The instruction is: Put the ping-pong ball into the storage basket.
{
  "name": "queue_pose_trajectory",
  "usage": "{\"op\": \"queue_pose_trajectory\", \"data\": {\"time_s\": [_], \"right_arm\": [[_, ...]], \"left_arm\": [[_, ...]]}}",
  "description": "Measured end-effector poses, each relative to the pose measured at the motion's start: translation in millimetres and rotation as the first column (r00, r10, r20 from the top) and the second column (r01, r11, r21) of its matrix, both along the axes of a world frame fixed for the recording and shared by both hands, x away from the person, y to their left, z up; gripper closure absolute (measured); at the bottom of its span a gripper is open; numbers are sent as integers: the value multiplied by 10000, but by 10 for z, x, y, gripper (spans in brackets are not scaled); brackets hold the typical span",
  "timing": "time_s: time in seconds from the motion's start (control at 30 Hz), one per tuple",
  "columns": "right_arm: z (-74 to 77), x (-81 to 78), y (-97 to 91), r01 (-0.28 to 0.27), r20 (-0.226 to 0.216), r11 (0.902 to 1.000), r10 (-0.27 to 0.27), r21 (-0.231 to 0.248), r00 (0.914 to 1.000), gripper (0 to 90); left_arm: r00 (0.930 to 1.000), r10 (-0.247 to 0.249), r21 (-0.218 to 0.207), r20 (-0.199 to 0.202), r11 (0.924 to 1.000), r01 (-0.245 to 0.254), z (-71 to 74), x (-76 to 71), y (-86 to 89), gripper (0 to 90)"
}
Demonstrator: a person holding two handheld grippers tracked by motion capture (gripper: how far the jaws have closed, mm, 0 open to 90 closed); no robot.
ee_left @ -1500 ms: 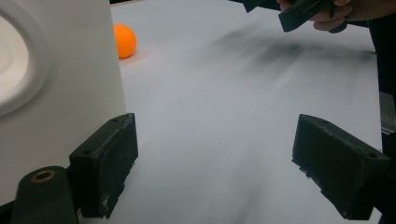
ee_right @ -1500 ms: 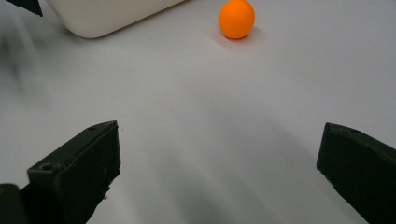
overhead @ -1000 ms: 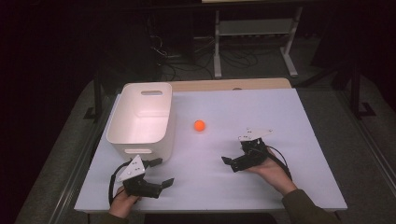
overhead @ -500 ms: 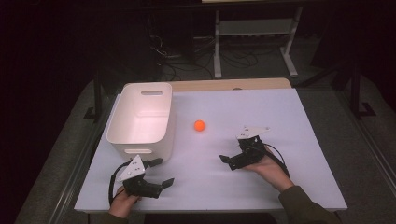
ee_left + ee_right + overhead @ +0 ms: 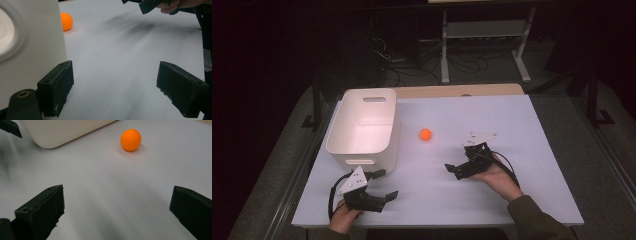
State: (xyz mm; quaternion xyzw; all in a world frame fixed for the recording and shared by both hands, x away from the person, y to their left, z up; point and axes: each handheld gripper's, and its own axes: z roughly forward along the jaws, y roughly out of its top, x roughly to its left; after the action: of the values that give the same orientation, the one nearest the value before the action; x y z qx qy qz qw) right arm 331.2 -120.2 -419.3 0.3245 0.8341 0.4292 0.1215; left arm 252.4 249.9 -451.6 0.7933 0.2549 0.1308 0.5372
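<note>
A small orange ball point(image 5: 425, 134) lies on the white table, just right of a white bin point(image 5: 364, 125). My right gripper point(image 5: 460, 160) rests low on the table, to the right of and nearer than the ball, open and holding nothing. In the right gripper view the ball point(image 5: 130, 139) lies ahead between the wide-apart jaws of that gripper point(image 5: 117, 212). My left gripper point(image 5: 386, 183) stands open at the front, beside the bin's near corner. The left gripper view has the bin wall point(image 5: 30, 50) on the left and the ball point(image 5: 66, 21) far ahead.
The bin's inside looks bare from above. A wooden strip point(image 5: 457, 90) runs along the table's far edge, with a metal stand and cables on the dark floor behind. The table's front edge point(image 5: 437, 224) lies close to both hands.
My right gripper has slid a little to the left, toward the ball. The left gripper and the ball have stayed put.
</note>
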Motion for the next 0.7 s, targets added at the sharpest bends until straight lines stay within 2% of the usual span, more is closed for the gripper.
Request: {"op": "queue_pose_trajectory", "data": {"time_s": [0.7], "right_arm": [[59, 112, 127, -149, 102, 9999, 149, 31, 9998, 0]], "left_arm": [[10000, 5, -5, -3, 10000, -5, 0, 0, 1, 141]]}}
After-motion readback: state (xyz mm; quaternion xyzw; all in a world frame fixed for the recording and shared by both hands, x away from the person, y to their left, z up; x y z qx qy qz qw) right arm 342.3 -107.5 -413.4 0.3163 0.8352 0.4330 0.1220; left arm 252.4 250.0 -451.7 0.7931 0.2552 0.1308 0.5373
